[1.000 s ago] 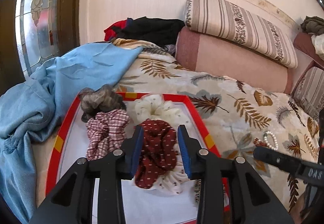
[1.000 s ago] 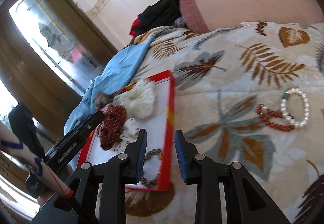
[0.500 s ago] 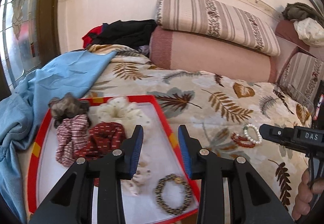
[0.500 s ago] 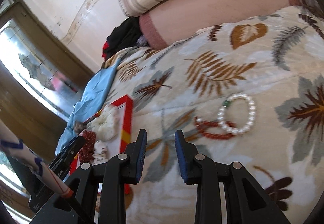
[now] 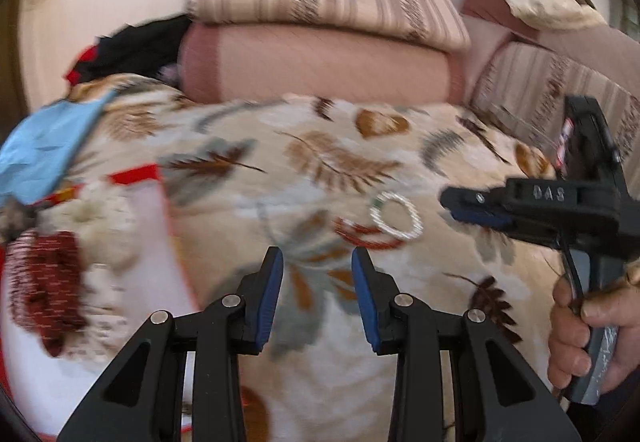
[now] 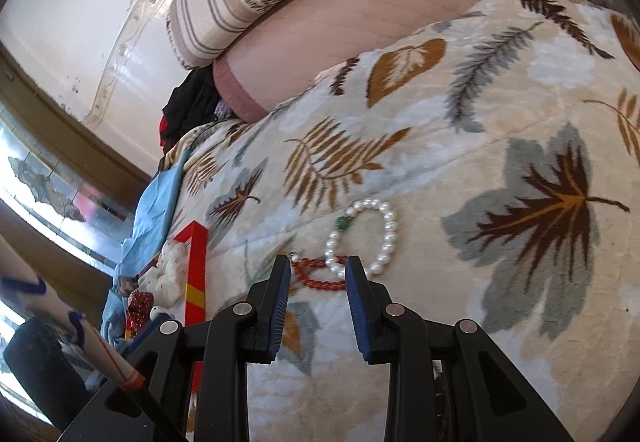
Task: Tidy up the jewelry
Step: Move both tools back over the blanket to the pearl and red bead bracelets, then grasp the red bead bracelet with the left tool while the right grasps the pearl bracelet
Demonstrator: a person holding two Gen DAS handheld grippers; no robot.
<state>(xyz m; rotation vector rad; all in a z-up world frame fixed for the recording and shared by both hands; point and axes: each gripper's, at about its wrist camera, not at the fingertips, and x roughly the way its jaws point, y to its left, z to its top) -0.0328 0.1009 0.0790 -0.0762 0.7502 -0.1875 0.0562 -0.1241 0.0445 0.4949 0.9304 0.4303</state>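
We see the left wrist view smeared by motion: the red-rimmed white tray (image 5: 136,176) runs off the left edge, and the dark red dotted fabric scrunchie (image 5: 44,282) on it is only a streaked patch. The red bead bracelet (image 5: 366,236) there is too blurred for us to tell single beads. In the right wrist view, that red bracelet (image 6: 320,274) is partly covered by the blue-padded fingers (image 6: 280,294), and the tray (image 6: 196,266) shows only one edge-on rim.

I count two bracelets on the blanket: one pearl bracelet (image 6: 362,236), one red bead bracelet (image 6: 318,276). On the red tray (image 6: 196,262), perhaps three scrunchies; the blur hides more.
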